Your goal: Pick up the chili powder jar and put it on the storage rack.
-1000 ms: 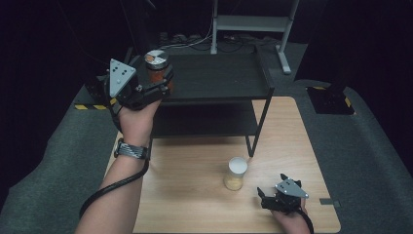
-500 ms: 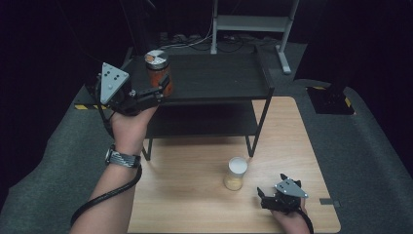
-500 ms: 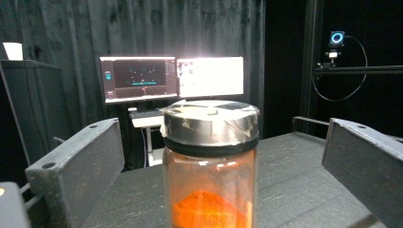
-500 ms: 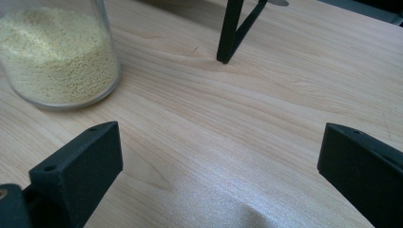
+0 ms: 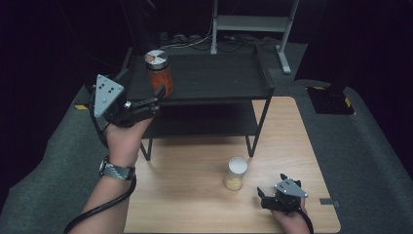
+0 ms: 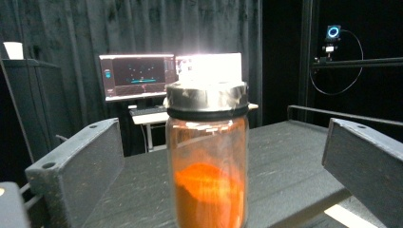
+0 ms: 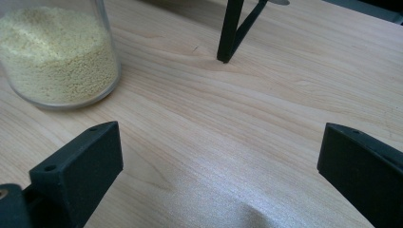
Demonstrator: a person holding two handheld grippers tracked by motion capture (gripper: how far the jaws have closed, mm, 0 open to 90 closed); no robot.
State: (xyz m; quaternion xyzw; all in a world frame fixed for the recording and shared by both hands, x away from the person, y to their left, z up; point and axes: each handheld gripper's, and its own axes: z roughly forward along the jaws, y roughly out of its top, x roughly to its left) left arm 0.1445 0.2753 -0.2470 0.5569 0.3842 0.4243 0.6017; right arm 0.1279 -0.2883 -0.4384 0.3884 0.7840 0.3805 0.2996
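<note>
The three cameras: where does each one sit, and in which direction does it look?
High view: above the person's side, looking forward and down on the table; both forearms and tongs show.
Left gripper view: rides the left tongs, facing the orange jar on the black shelf; two open jaws show.
Right gripper view: rides the right tongs, low over the wood, yellow-grain jar at upper left.
Shared: each jar also appears in the high view.
</note>
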